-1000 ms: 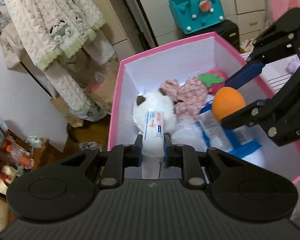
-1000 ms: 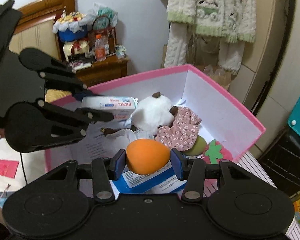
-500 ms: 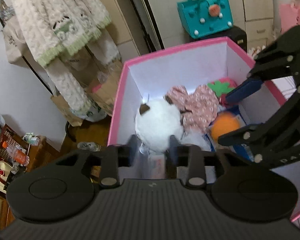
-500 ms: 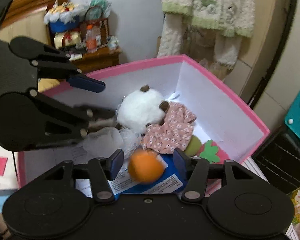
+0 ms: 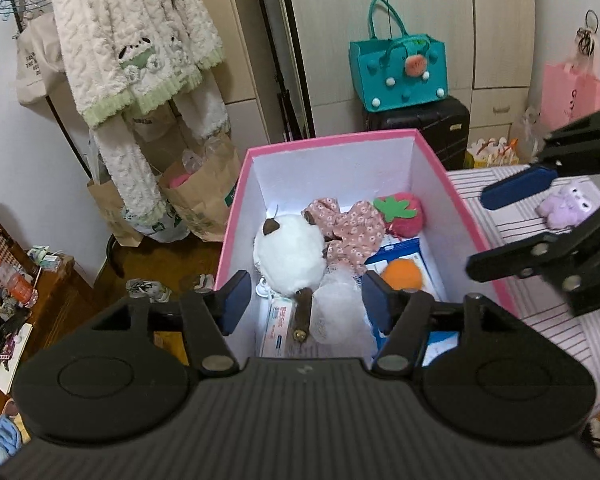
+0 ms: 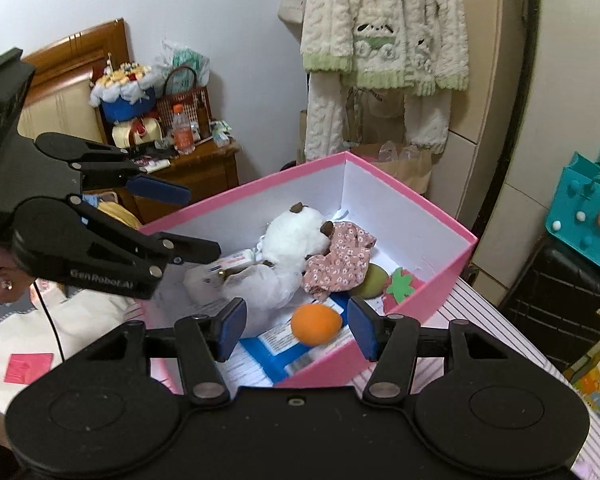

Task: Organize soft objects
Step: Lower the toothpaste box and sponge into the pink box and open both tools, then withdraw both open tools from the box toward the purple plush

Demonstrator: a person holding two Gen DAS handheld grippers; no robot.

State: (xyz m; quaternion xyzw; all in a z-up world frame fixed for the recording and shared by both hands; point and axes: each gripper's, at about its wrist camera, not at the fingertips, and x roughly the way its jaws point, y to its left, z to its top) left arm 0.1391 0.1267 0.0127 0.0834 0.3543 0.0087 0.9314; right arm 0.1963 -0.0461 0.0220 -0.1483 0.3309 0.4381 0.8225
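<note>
While both grippers hang above pink-rimmed white cardboard box [image 5: 466, 216], nothing sits between either pair of jaws. Left gripper [image 5: 306, 302]: jaws opening, empty; white tissue pack [image 5: 278, 326] lies below them in box. Right gripper [image 6: 296, 326]: jaws parted, empty; orange foam egg [image 6: 316, 324] rests below on blue packet [image 6: 278, 342]. White plush, floral cloth, strawberry plush already boxed. Left to do, seemingly: purple plush toy [image 5: 566, 204] outside box, beyond right jaws.

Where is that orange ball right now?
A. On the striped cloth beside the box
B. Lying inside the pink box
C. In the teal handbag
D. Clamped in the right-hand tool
B: the orange ball rests on a blue packet inside the pink box, with nothing pressing on it.
</note>
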